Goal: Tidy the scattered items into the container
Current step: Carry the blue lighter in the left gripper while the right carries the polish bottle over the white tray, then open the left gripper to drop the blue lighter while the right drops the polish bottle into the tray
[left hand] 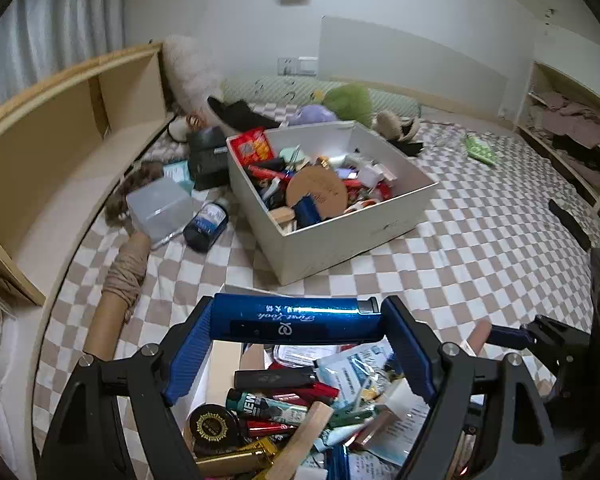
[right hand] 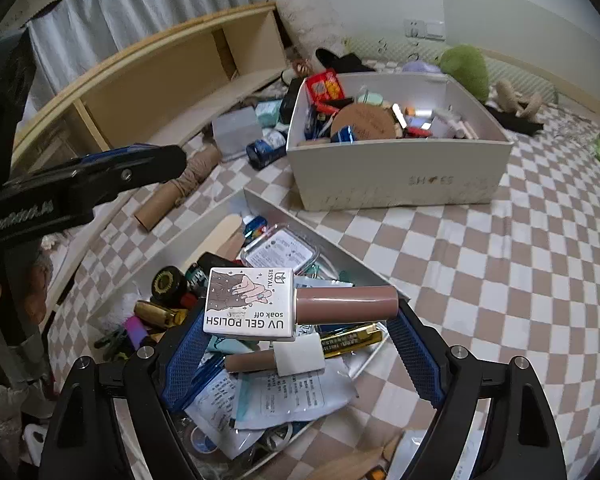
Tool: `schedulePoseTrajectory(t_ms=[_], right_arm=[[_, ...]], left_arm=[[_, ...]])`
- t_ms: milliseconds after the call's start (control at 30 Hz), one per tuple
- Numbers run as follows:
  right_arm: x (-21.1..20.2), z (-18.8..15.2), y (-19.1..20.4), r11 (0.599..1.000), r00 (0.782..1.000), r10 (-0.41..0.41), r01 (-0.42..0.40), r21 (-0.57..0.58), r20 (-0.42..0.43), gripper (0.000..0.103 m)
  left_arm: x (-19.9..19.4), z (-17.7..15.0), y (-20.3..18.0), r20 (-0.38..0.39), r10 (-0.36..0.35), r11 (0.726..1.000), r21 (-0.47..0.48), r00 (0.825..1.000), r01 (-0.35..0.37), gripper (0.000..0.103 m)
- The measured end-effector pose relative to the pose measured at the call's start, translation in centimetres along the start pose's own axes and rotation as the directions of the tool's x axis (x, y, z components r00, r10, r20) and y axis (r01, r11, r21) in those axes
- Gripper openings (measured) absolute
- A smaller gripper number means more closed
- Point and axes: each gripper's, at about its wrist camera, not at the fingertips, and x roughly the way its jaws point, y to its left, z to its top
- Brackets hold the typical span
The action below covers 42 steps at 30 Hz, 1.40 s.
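Note:
My left gripper [left hand: 300, 322] is shut on a shiny blue tube [left hand: 296, 318] held crosswise between its blue pads, above a shallow white tray [right hand: 260, 200] piled with small cosmetics. My right gripper [right hand: 300, 312] is shut on a UV gel polish bottle [right hand: 252, 304] with a white label and brown cap, also over that tray; this gripper's tip shows at the right in the left wrist view [left hand: 508, 336]. Farther off on the checked bed stands the white box [left hand: 364, 232] [right hand: 400, 176], full of small items. The left gripper's side [right hand: 100, 176] crosses the right wrist view.
A clear plastic box [left hand: 160, 208], a dark blue bottle [left hand: 206, 224] and a cardboard tube wound with cloth [left hand: 120, 288] lie left of the white box. Wooden shelving [left hand: 60, 128] runs along the left. Plush toys [left hand: 348, 100] sit at the headboard. The checked bedding [left hand: 480, 240] spreads to the right.

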Motion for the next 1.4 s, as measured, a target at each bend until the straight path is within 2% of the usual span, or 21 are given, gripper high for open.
schedulePoseTrajectory(t_ms=[267, 433, 567, 700, 1000, 1267, 1333, 1400], right_arm=[[2.7, 0.2, -0.4, 1.0, 0.999, 0.02, -0.02, 0.019, -0.034, 0.087], [4.6, -0.1, -0.3, 0.999, 0.997, 0.038, -0.037, 0.016, -0.064, 0.087], [5.6, -0.2, -0.2, 0.999, 0.995, 0.044, -0.043, 0.015, -0.087, 0.087], [6.4, 0.0, -0.3, 0.998, 0.994, 0.056, -0.053, 0.027, -0.096, 0.087], [7.6, 0.4, 0.3, 0.998, 0.991, 0.059, -0.057, 0.019, -0.122, 0.087], [7.8, 0.6, 0.4, 0.998, 0.99, 0.06, -0.059, 0.017, -0.126, 0.087], [7.8, 0.6, 0.4, 0.998, 0.99, 0.062, -0.06, 0.017, -0.127, 0.087], [7.9, 0.6, 0.4, 0.998, 0.99, 0.064, -0.063, 0.018, -0.129, 0.087]], left_arm=[[4.6, 0.1, 2.1, -0.087, -0.033, 0.984, -0.175, 0.996, 0.017, 0.083], [6.9, 0.2, 3.4, -0.138, 0.006, 0.967, -0.253, 0.99, -0.041, 0.083], [8.7, -0.3, 4.9, -0.181, 0.002, 0.941, -0.332, 0.984, -0.063, 0.083], [10.2, -0.6, 5.8, -0.214, 0.01, 0.924, -0.372, 0.977, -0.091, 0.083], [12.5, -1.4, 6.2, -0.285, 0.033, 0.913, -0.381, 0.958, -0.145, 0.083], [13.6, -1.6, 6.1, -0.308, 0.068, 0.914, -0.362, 0.949, -0.184, 0.084], [13.7, -1.6, 6.0, -0.303, 0.07, 0.914, -0.362, 0.95, -0.183, 0.097], [13.6, -1.5, 6.1, -0.297, 0.083, 0.913, -0.359, 0.951, -0.192, 0.099]])
